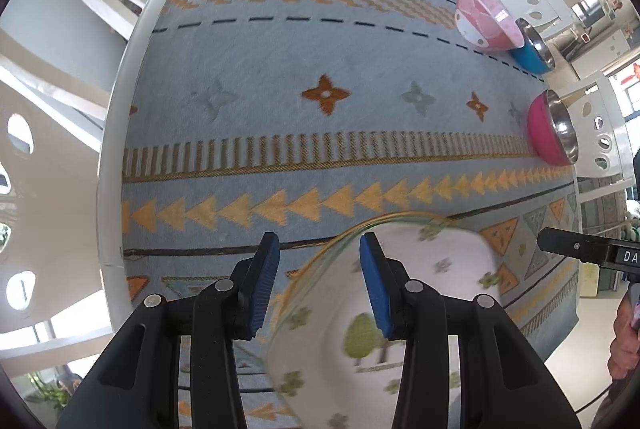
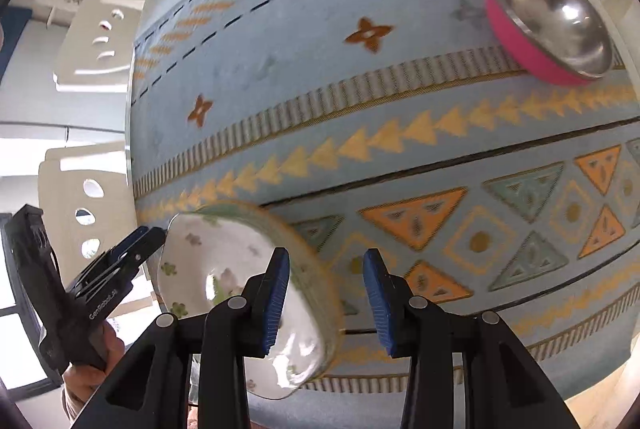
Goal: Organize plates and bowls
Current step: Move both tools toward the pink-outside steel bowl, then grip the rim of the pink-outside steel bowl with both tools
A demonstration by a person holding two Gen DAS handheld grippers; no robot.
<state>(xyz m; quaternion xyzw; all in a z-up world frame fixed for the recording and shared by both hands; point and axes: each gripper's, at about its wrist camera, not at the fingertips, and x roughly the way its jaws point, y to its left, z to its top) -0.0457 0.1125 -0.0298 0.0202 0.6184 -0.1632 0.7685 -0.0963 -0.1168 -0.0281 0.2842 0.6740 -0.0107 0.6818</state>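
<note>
Both wrist views look steeply down on a table covered by a pale blue patterned woven cloth (image 1: 280, 69).

My left gripper (image 1: 318, 283) has its blue pads apart with a clear gap; the near rim of the white ceramic dish printed with green trees and flowers (image 1: 432, 293) passes between them. In the left wrist view no pad visibly presses on the rim, so I judge the dish straddled, not clamped.

In the right wrist view the same dish sits at lower left, tilted, and blurred. My right gripper (image 2: 326, 295), pads likewise apart and empty, has its left pad (image 2: 276, 301) in front of the dish; whether they touch I cannot tell.

At the upper right of both frames stand a magenta bowl with a steel lining (image 1: 554, 129), a blue steel-lined bowl (image 1: 534, 51) and a pink cartoon-printed bowl (image 1: 486, 21).

The governing relation: the dish lies to the left of my right gripper and directly under my left, so the left hand is nearer.
</note>
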